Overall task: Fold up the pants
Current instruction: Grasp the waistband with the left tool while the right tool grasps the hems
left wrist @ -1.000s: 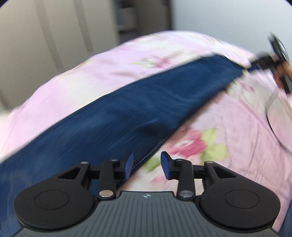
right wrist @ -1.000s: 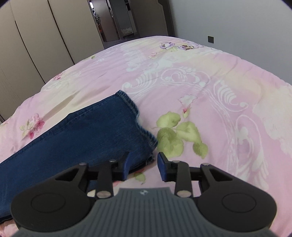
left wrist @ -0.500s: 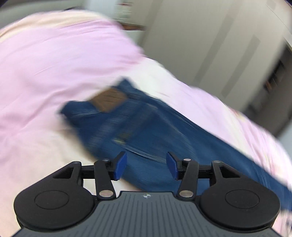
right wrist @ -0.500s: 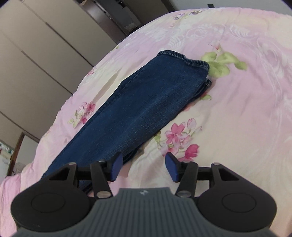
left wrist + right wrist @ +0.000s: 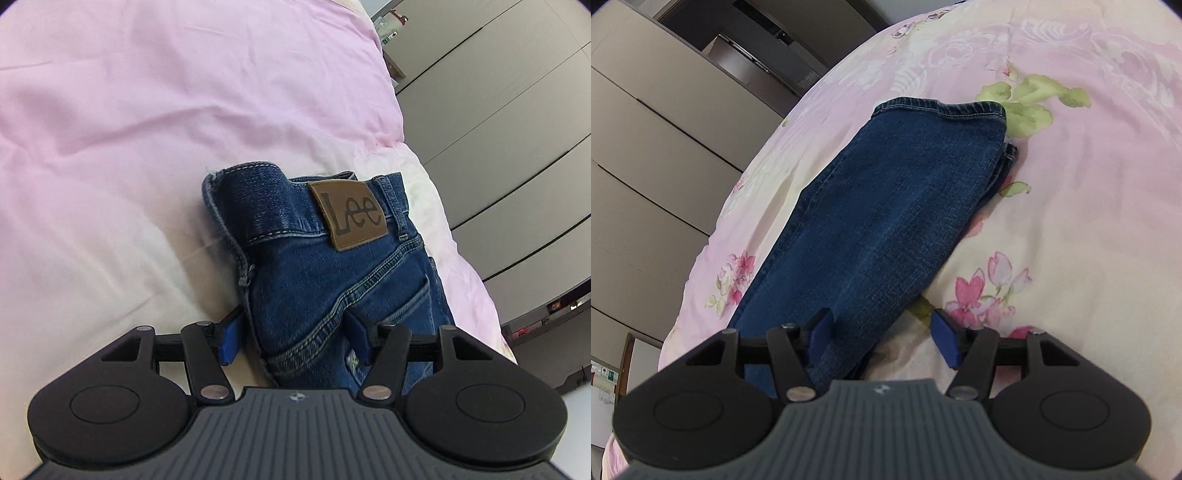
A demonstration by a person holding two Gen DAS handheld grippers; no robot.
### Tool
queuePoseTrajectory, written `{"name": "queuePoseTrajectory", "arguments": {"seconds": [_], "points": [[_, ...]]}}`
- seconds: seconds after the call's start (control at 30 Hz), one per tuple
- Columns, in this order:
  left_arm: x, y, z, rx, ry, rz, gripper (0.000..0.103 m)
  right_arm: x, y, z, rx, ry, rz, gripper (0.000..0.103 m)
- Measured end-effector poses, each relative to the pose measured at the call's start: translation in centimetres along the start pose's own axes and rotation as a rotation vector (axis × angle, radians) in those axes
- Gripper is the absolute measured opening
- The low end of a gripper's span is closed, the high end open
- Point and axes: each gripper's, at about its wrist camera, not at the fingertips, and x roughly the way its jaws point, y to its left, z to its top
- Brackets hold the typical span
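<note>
Denim trousers (image 5: 325, 280), dark blue, folded lengthwise leg on leg, lie flat on a pink floral bedspread (image 5: 147, 110); waistband end with brown leather brand patch (image 5: 349, 216) faces the left wrist view; hem end (image 5: 938, 110) lies far in the right wrist view. Left gripper (image 5: 293, 338) hovers with jaws apart, having just been opening; seat fabric sits between the blue pads (image 5: 229, 339), unpressed. Right gripper (image 5: 882, 339) likewise stands parted after widening; the leg's edge lies between its fingers, not clamped. Beige wardrobe doors (image 5: 646, 166) stand beyond the bed.
</note>
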Motion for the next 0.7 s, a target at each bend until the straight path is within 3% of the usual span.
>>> {"name": "queuePoseTrajectory", "arguments": {"seconds": [0.1,0.33,0.37,0.4,0.5,0.7], "points": [[0.6,-0.4,0.1,0.024,-0.002,0.011,0.064,1.2,-1.2,0.9,0.05,-0.025,0.013,0.043],[1.0,-1.4,1.0,0.034,0.019,0.07,0.044,3.4,-2.2,3.7,0.106,-0.08,0.03,0.036],[0.8,-1.6,1.2,0.028,0.023,0.077,0.04,3.6,-2.0,4.2,0.106,-0.088,0.011,0.032],[0.5,-1.9,1.5,0.026,0.025,0.082,0.037,3.7,-1.6,4.8,0.1,-0.094,-0.01,0.02],[-0.7,-3.4,2.4,0.051,0.021,0.094,0.028,2.6,0.2,6.5,0.015,-0.141,-0.067,0.007],[-5.3,-8.1,3.7,0.146,-0.024,0.06,0.02,-2.2,6.2,9.0,-0.176,-0.216,-0.088,0.001]]}}
